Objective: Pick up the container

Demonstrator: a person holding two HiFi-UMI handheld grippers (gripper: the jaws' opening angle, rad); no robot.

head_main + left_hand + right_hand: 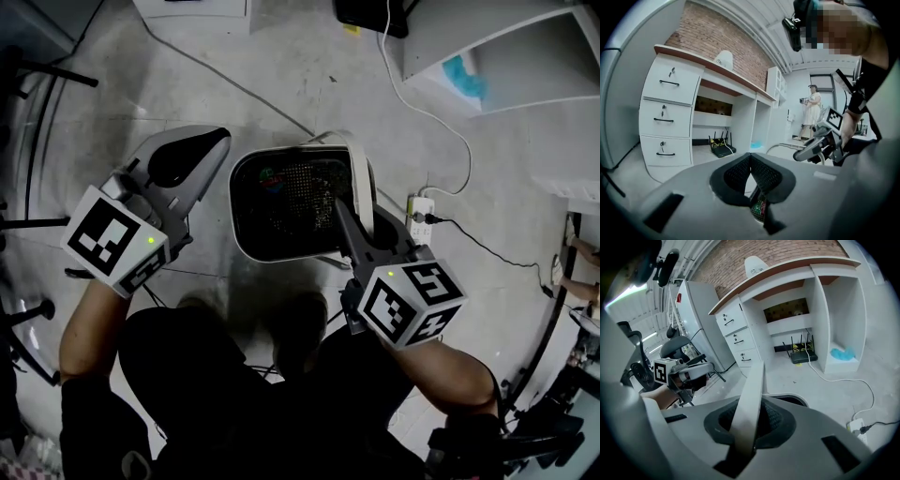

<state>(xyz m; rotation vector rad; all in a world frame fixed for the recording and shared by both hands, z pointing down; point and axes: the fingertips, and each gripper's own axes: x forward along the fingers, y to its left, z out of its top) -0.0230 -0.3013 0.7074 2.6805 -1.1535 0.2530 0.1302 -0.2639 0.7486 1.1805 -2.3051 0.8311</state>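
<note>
The container is a white-rimmed basket with a dark mesh inside, standing on the floor below me. Its white strap handle arches up over its right side. My right gripper is shut on that handle; in the right gripper view the handle runs up between the pads. To the left of the container my left gripper hangs above the floor, its pads pressed together with nothing between them. The left gripper also shows at the left of the right gripper view.
A power strip with a white cable lies right of the container. A white shelf unit stands at the back right, a drawer cabinet beside it. Chair legs are at the left. A person stands far off.
</note>
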